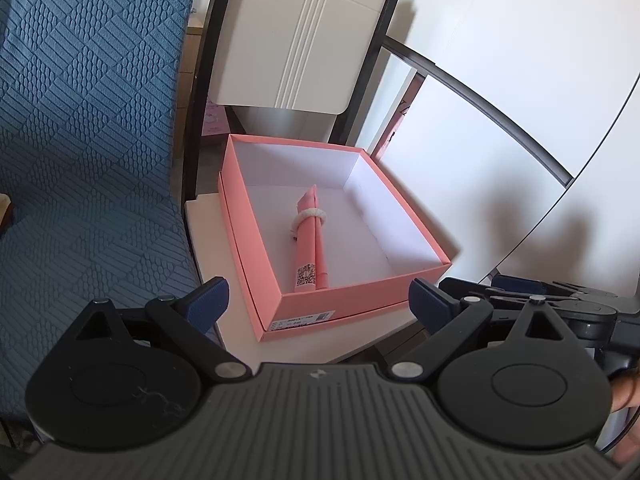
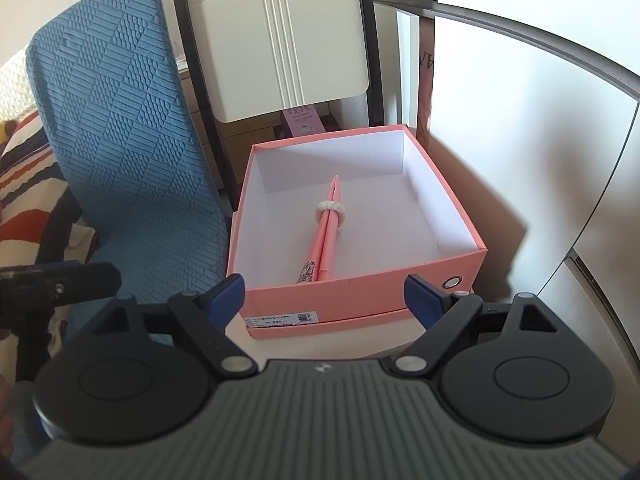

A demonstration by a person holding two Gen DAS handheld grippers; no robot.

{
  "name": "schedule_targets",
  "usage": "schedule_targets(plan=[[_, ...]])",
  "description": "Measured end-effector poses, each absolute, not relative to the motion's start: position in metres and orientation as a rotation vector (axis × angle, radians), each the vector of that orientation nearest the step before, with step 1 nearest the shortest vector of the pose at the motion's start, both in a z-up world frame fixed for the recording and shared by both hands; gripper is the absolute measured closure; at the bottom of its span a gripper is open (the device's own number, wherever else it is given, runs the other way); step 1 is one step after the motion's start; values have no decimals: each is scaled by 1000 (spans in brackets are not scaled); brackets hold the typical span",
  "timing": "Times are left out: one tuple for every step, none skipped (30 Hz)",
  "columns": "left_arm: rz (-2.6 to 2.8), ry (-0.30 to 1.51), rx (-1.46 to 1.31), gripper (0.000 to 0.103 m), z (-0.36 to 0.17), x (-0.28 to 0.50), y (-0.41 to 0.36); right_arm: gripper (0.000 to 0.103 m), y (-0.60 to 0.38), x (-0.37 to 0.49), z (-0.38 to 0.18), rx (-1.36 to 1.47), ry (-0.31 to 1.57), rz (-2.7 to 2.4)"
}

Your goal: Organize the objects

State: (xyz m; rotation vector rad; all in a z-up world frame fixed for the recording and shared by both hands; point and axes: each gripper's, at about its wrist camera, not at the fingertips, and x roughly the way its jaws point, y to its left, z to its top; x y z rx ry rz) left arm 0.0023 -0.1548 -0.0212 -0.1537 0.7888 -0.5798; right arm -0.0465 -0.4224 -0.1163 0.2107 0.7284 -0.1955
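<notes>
Left gripper [image 1: 319, 300]: jaws spread wide, nothing between them, ribbed blue pads [image 1: 208, 294] clear of everything. Right gripper [image 2: 324, 298]: likewise wide apart and empty. Both hang just short of the near wall of the box [image 2: 360, 292], angled down toward it.

Box: pink card outside, white inside, squarish, lid off and nested under the base (a thin pink lip shows along the bottom edge). White barcode label [image 2: 281, 317] on the near wall, low left; a metal eyelet [image 2: 453, 282] at its right end.

Inside the box, lying on the floor roughly mid-way and running front to back: a pink roll [image 2: 326, 240], slim and tapering to a point at the far end, with a printed code patch at the near end. A white braided ring [image 2: 330, 210] sits around it toward the far end.

Box rests on a pale, smooth seat [image 1: 208, 232]. Behind it a cream plastic chair back [image 2: 280, 40] with three raised vertical ribs and a slot handle, in a black frame. To the left, a blue cushion [image 2: 120, 120], quilted in a geometric relief. Striped fabric [image 2: 32, 200] beyond it. White wall and a dark-edged white panel [image 2: 520, 120] to the right.
</notes>
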Motion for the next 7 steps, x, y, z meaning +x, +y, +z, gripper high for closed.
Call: schedule_targets(plan=[[-579,789,-152,5,-21,2,-155,15,-423,-46,-116,211,729,-195],[-584,788,-153,5,-21,2,-155,15,-423,-46,-116,210,729,-193],[-587,789,-155,5,-21,2,-155,15,-423,-46,-116,209,730,-193],[-588,789,-155,5,-21,2,-155,15,-423,-47,-116,209,730,-193],[-589,788,-151,5,-21,1,-155,15,-423,-47,-116,209,730,-193],[-591,787,-147,5,-21,1,-155,15,-423,-47,-116,209,730,-191],[-591,788,-145,5,-21,0,-155,15,-422,-47,-115,209,730,-191]])
